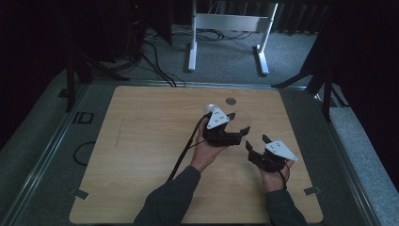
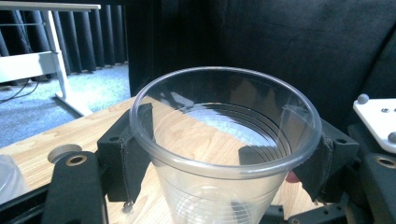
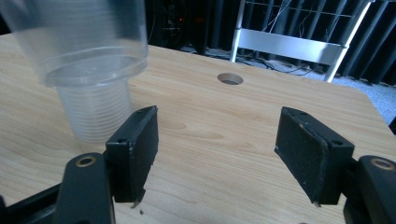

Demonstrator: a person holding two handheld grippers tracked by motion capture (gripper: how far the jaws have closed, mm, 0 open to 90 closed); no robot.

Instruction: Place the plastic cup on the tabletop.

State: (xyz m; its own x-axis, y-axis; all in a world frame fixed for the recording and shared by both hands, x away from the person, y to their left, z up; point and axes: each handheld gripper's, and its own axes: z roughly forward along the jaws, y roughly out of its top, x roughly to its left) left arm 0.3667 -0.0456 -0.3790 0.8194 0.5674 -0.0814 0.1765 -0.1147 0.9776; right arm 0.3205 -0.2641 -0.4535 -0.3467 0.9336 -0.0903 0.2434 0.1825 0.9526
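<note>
- One clear plastic cup (image 2: 224,154) sits between the black jaws of the left gripper (image 2: 229,163), which press against its ribbed wall just under the rim; the mouth of the cup faces the gripper's camera and wooden tabletop shows through its wall.
- In the right gripper view the same cup (image 3: 88,56) appears at upper left, raised off the table, with a second clear cup (image 3: 95,116) standing upright on the wood just below it; whether the two touch I cannot tell.
- From the high view, the left gripper (image 1: 235,134) is held above the middle-right of the wooden table (image 1: 141,155), a cable trailing back along the sleeve.
- Close by on its right, the right gripper (image 1: 258,143) has its jaws spread apart with nothing between them, only bare wood.
- Beyond both, a round hole (image 1: 230,100) sits in the tabletop near the far edge.
- Past the table stands a white metal frame (image 1: 230,33) on grey carpet.
</note>
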